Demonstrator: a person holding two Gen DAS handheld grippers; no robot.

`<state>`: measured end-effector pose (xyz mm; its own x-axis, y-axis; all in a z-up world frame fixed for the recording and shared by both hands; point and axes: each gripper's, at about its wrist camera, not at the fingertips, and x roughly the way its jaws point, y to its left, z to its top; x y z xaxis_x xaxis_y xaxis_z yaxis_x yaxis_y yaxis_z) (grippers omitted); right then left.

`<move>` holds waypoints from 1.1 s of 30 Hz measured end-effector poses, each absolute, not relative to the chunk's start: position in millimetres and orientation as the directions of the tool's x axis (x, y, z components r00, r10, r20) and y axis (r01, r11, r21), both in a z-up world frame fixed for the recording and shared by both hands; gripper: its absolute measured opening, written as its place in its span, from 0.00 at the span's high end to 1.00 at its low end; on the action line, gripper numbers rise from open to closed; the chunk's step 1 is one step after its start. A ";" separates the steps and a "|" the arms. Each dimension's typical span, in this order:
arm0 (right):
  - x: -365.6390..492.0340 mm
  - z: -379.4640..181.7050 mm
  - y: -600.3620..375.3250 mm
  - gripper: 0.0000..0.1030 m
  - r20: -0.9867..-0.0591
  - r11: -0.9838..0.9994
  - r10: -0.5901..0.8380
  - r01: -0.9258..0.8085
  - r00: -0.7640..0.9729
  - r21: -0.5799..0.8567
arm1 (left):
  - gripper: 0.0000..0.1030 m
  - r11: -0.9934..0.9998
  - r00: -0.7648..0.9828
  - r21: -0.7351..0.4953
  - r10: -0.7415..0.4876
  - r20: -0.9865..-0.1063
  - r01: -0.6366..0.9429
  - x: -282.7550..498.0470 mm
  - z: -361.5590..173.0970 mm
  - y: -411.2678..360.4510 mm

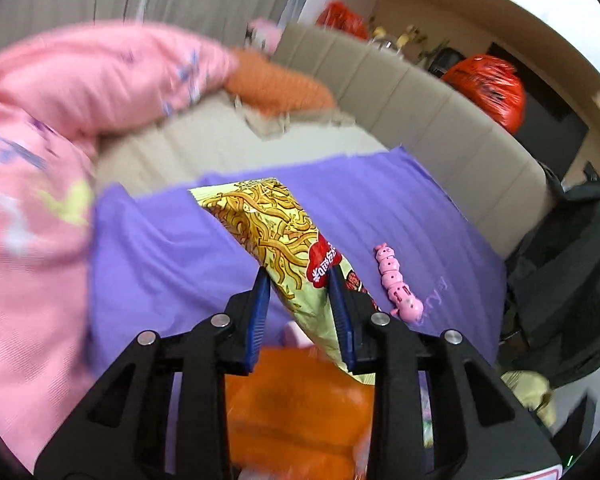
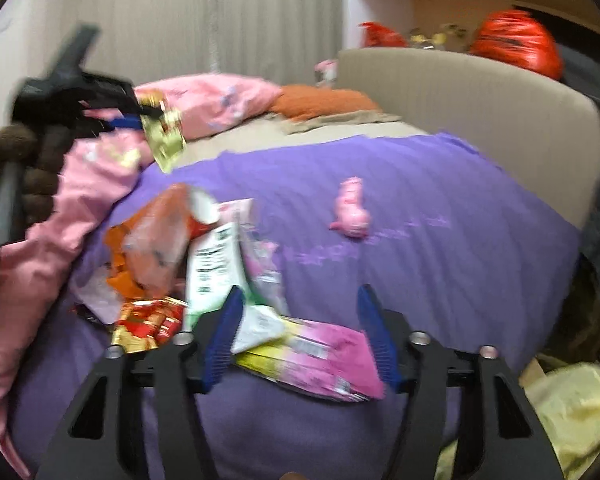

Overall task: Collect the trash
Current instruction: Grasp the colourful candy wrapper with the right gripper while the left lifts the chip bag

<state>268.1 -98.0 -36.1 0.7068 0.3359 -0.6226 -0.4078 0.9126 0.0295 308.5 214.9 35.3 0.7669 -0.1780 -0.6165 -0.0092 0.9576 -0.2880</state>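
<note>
My left gripper (image 1: 298, 280) is shut on a yellow noodle wrapper (image 1: 268, 220), lifted above the purple blanket (image 1: 160, 256). The right wrist view shows that same left gripper (image 2: 140, 117) at upper left, with the noodle wrapper (image 2: 166, 140) dangling from it. My right gripper (image 2: 300, 296) is open low over the blanket, and a pink-and-yellow wrapper (image 2: 312, 360) lies between its fingers. Left of it is a pile of an orange snack bag (image 2: 156, 236), a white-and-green packet (image 2: 216, 264) and a red-and-gold wrapper (image 2: 148, 320). An orange bag (image 1: 300, 400) lies below my left gripper.
A pink toy (image 2: 352, 212) lies on the purple blanket (image 2: 440, 280). A pink quilt (image 1: 40, 200) is heaped at the left, with an orange pillow (image 1: 276, 88) by the beige headboard (image 2: 480, 92). Red bags (image 2: 516, 40) sit on the shelf behind. Yellow plastic (image 2: 572, 408) lies at lower right.
</note>
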 end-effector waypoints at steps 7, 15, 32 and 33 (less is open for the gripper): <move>316.8 -33.2 -44.6 0.51 -0.683 0.865 0.349 -0.502 0.641 -0.030 | 0.72 0.973 0.832 -0.224 -0.161 -0.531 0.045 217.4 46.1 194.6; 369.6 -67.5 -21.6 0.84 -0.802 0.830 0.384 -0.552 0.457 0.083 | 0.72 0.985 0.825 -0.170 -0.125 -0.551 0.036 214.3 14.3 199.5; 260.5 24.6 -122.0 0.95 -0.622 0.900 0.354 -0.436 0.699 0.023 | 0.72 0.968 0.860 -0.156 -0.247 -0.446 0.197 179.2 44.2 153.0; 252.1 28.0 -130.3 0.95 -0.612 0.904 0.349 -0.427 0.710 0.021 | 0.72 0.966 0.863 -0.144 -0.255 -0.436 0.213 175.5 47.9 145.0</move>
